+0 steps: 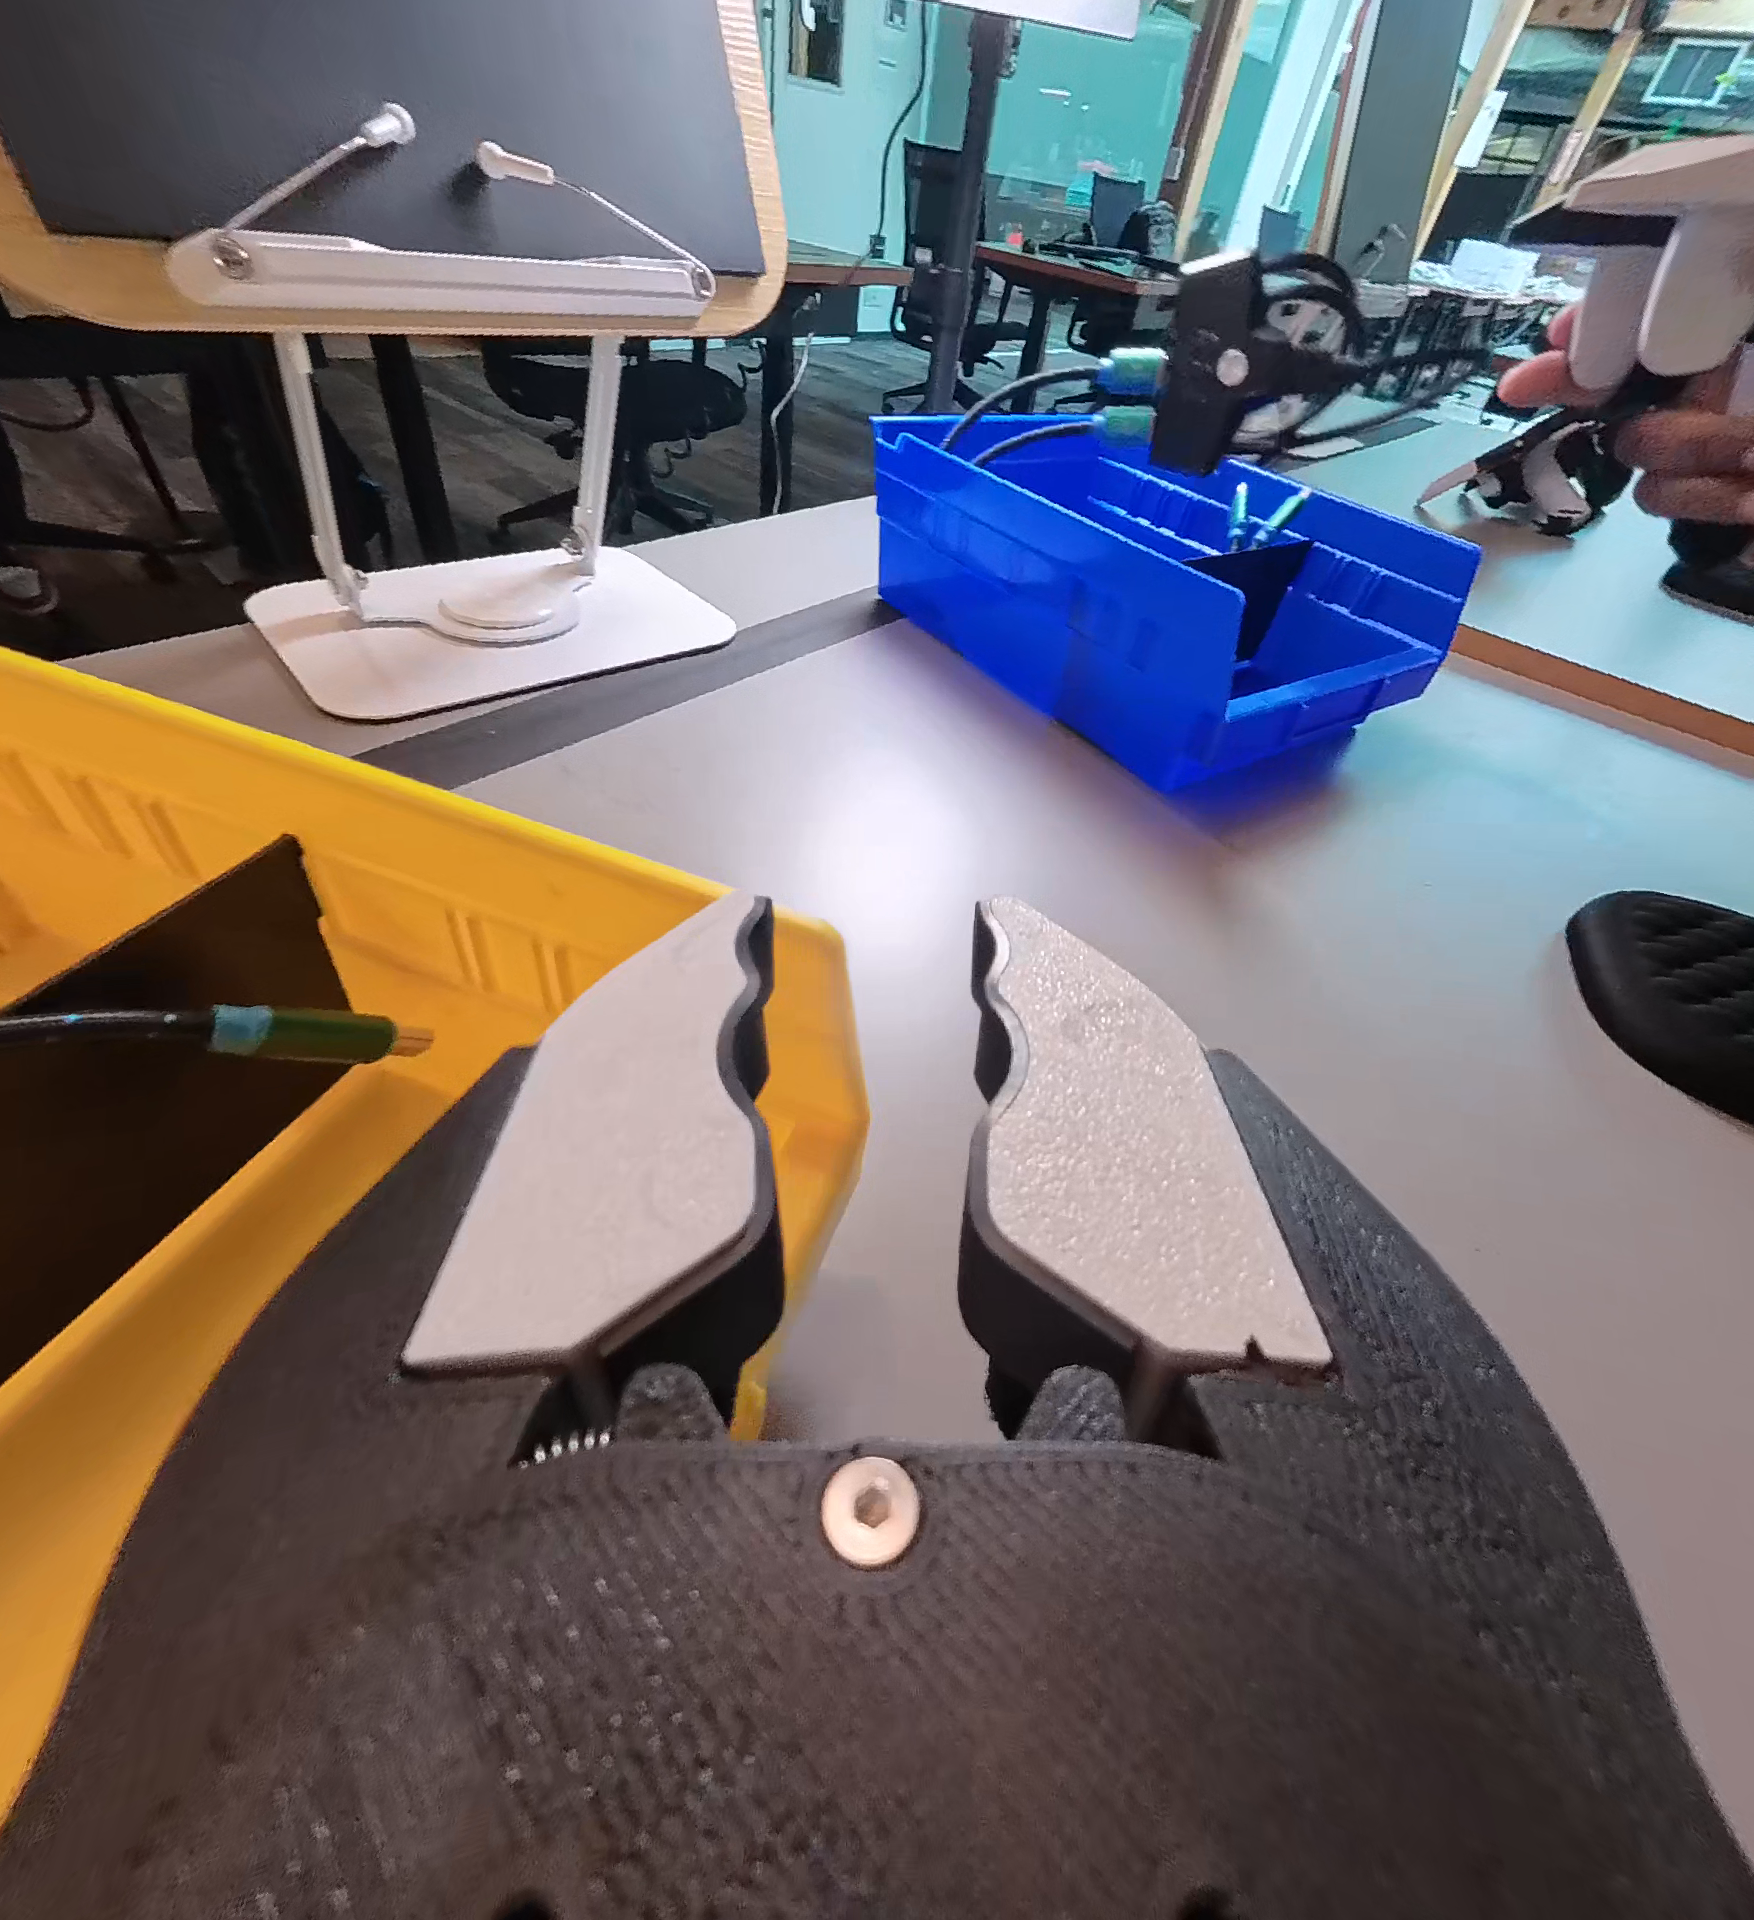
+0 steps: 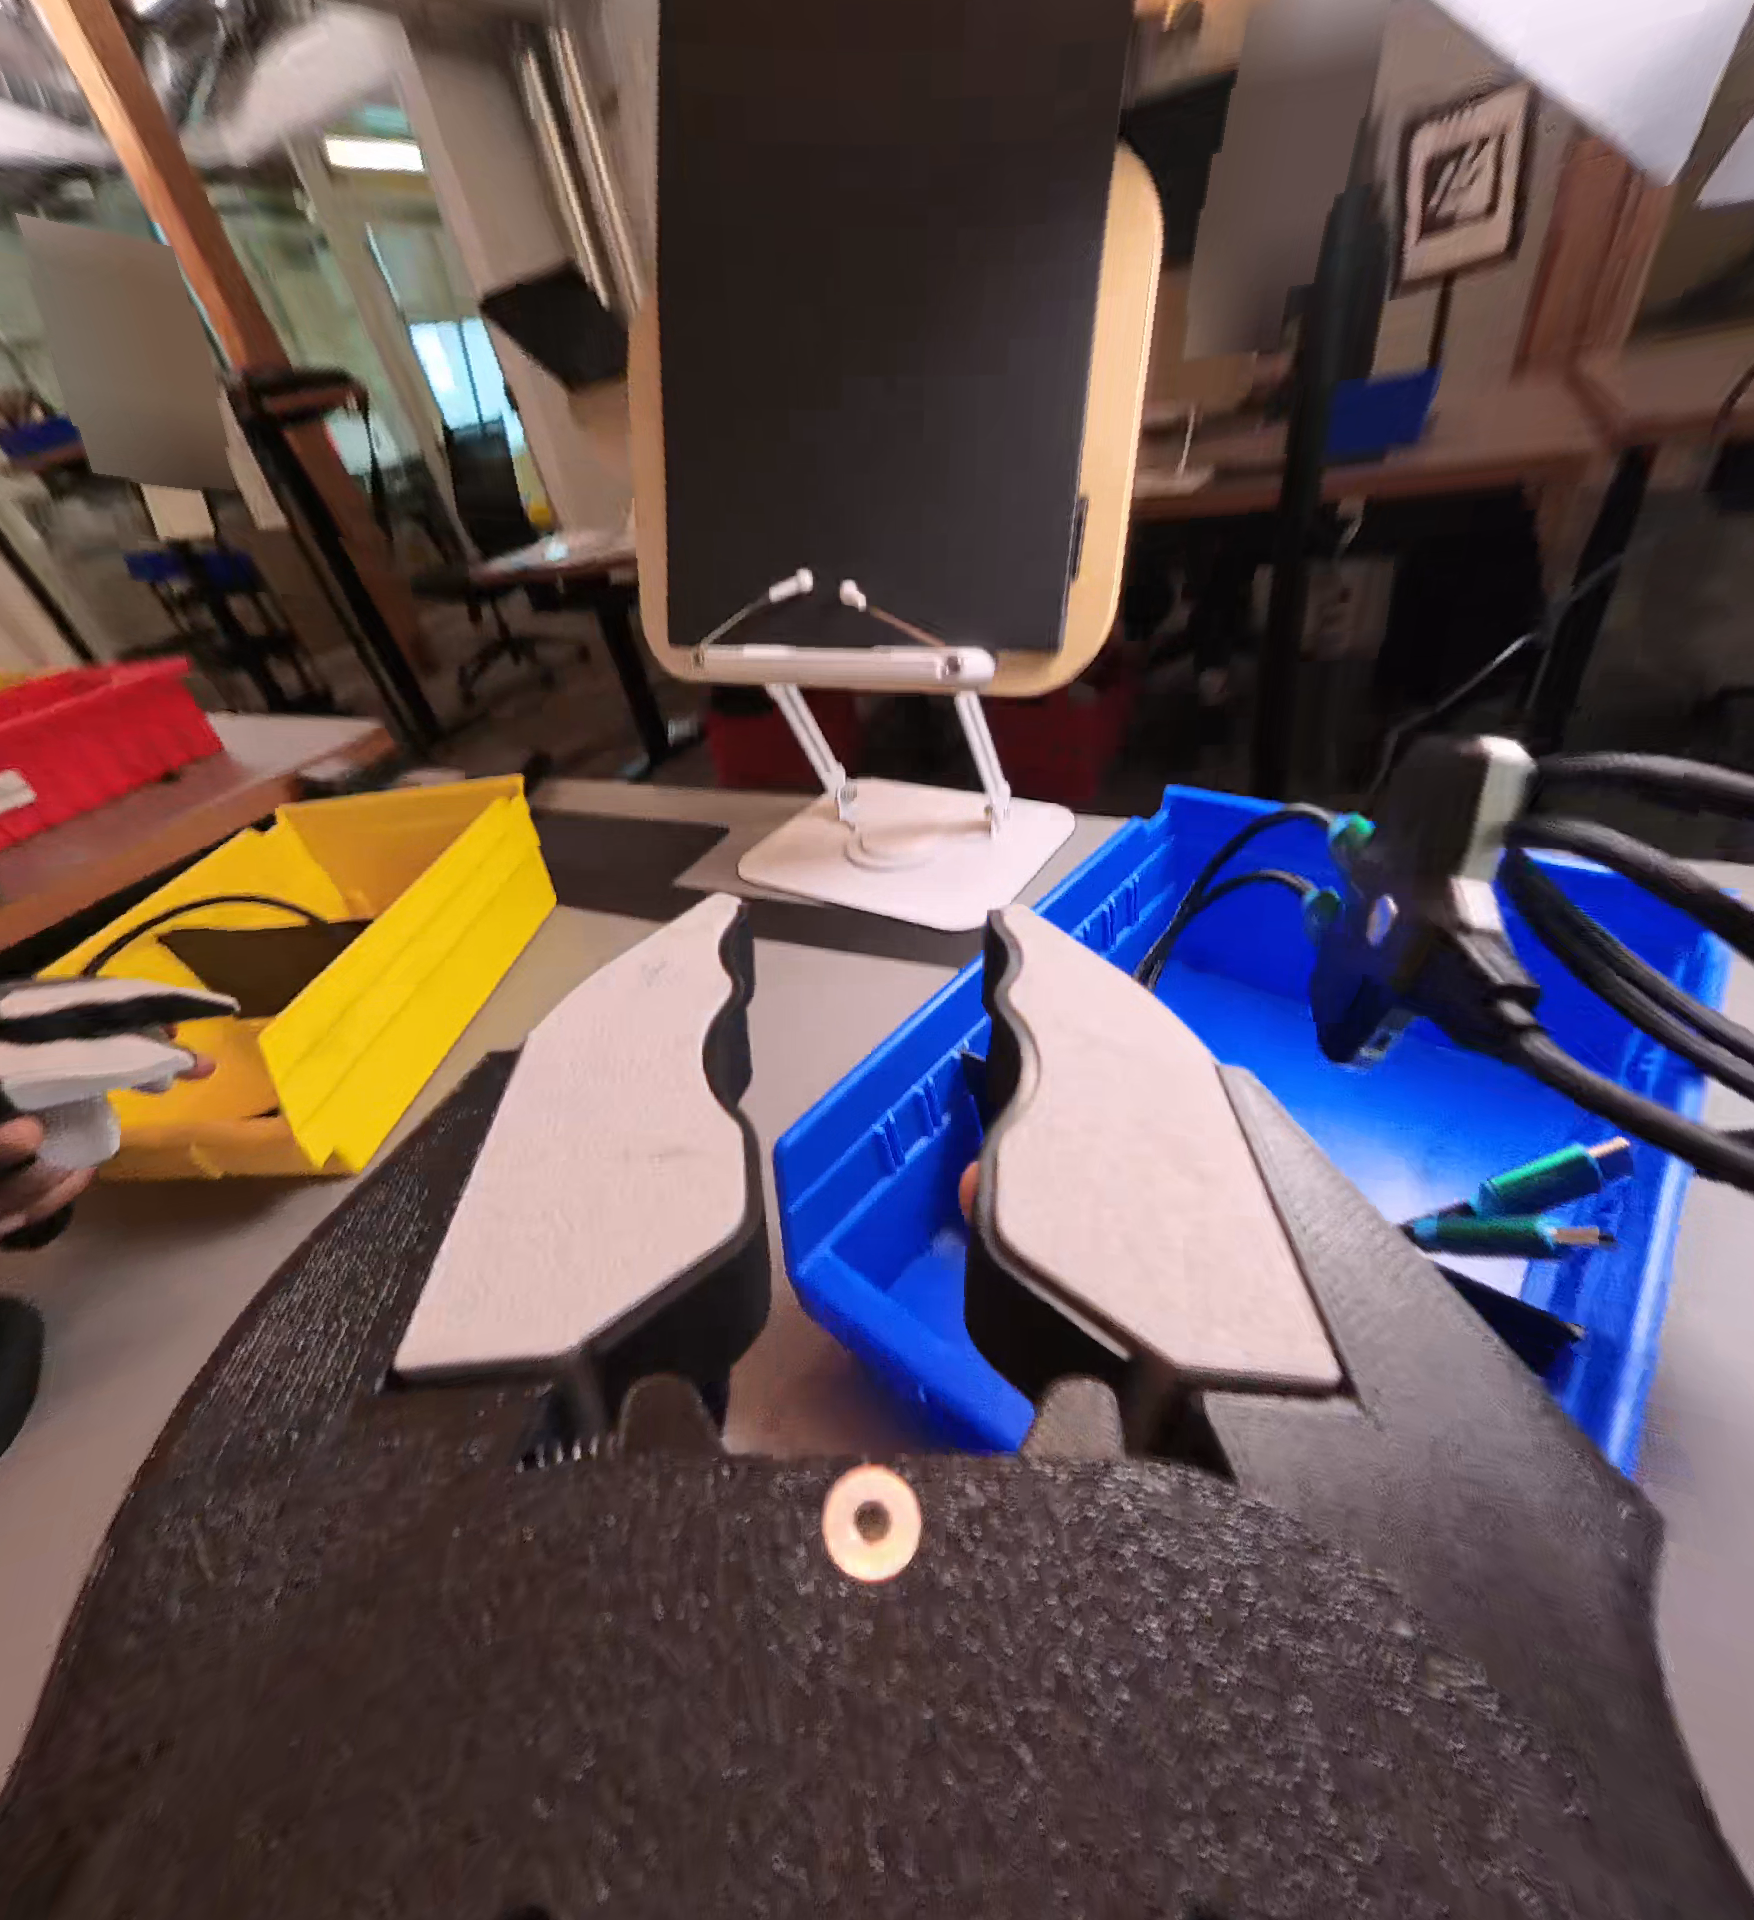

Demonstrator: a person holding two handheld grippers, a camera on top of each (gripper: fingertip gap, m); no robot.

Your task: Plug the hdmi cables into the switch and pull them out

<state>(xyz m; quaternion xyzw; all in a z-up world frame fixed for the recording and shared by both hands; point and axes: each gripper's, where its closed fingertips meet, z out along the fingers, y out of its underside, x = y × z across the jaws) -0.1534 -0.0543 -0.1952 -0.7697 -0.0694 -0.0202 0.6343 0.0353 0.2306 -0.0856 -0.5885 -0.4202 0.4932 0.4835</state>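
Both tongs, left (image 1: 873, 997) and right (image 2: 868, 997), part-open, gripping nothing (switch (image 2: 1372, 935) dangling over blue bin (image 2: 894, 1153)); could snag its cables (image 2: 1662, 997)

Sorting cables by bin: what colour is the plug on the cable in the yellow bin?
Green plug with a teal collar; clearest in the left wrist view.

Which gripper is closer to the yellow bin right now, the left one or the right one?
Left. The left gripper sits at the yellow bin's near corner, one finger overlapping its rim. The right gripper is over by the blue bin, across the table.
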